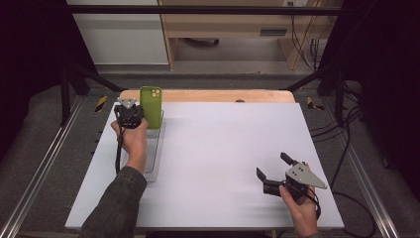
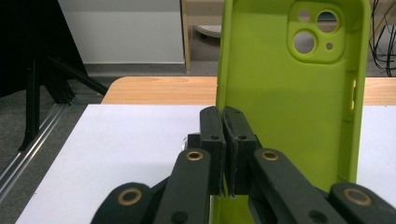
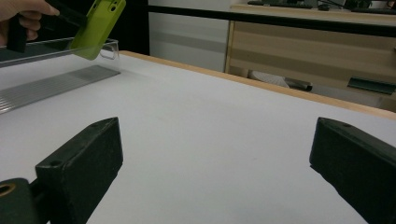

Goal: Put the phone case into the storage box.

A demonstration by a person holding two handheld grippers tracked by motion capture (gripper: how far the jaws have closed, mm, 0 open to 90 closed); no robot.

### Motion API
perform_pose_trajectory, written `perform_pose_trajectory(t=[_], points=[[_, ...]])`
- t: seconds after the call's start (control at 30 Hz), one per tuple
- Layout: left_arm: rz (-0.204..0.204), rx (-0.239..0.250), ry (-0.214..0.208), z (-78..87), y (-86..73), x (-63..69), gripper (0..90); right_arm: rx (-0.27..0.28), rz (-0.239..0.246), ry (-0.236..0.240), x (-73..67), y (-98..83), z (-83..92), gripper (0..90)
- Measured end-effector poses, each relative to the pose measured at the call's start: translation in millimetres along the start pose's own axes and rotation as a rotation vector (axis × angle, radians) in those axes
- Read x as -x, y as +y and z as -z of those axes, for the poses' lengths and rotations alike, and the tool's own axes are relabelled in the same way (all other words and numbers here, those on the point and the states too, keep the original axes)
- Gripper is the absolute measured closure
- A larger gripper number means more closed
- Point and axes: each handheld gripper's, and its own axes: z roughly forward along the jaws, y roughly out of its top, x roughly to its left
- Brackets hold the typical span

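A lime-green phone case (image 1: 151,106) stands upright at the table's far left, its camera cut-outs at the top and its hollow inside (image 2: 280,102) facing the left gripper view. My left gripper (image 1: 141,116) is shut on the case's left side wall, the two jaws pressed together (image 2: 223,121) on that thin edge. The case (image 3: 97,25) hangs tilted over the far end of a clear plastic tray (image 1: 154,153). My right gripper (image 1: 271,164) rests low near the front right of the table, open, with bare white surface between its jaws (image 3: 217,140).
The clear tray (image 3: 56,46) lies lengthwise along the left side of the white tabletop (image 1: 223,148). A wooden strip (image 1: 208,95) borders the far edge. Beyond it are a wooden desk (image 1: 233,25), cables and black frame legs.
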Motion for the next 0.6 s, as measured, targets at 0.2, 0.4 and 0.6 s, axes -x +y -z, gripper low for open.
perform_pose_trajectory(t=[0.2, 0.4, 0.6], points=[[-0.006, -0.011, -0.003, 0.4, -0.2, -0.6, 86.7, -0.001, -0.001, 0.001, -0.2, -0.1, -0.1, 3.0], [-0.028, -0.025, 0.000, 0.1, -0.9, 0.8, 86.7, 0.000, 0.000, 0.000, -0.2, 0.1, 0.0, 2.9], [-0.029, -0.028, 0.003, 1.0, -1.2, 1.4, 86.6, -0.002, 0.000, 0.000, -0.4, 0.1, 0.1, 2.9]])
